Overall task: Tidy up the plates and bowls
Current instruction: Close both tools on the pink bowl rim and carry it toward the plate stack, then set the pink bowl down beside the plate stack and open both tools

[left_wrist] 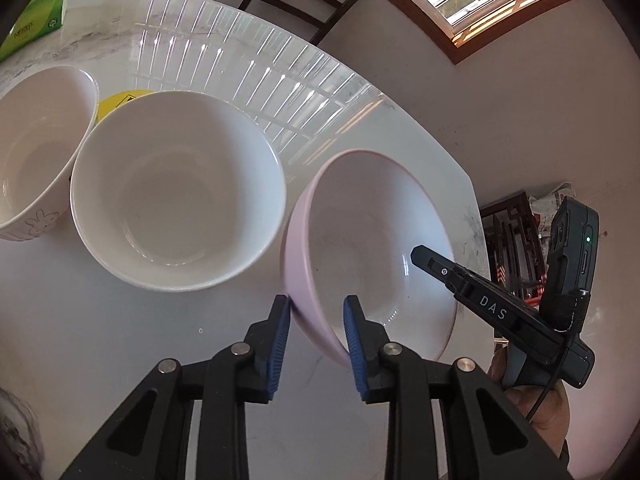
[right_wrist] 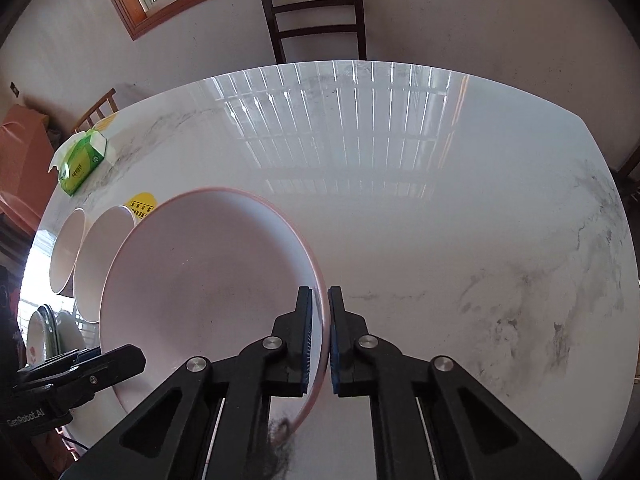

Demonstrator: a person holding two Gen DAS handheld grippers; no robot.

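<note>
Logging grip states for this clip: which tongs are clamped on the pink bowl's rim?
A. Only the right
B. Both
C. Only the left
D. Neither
A: the right tongs are pinched shut on the rim of the pink bowl, while the left tongs stand open, straddling its near rim with space left at the inner pad.

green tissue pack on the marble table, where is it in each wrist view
Left wrist view: the green tissue pack sits at the top left corner, beyond the cream bowl with a flower motif.
Right wrist view: it lies at the left edge, on the table's far left corner, behind the bowls.
Shared landmark: the round yellow sticker on the white marble table, just behind the bowls in both views.
</note>
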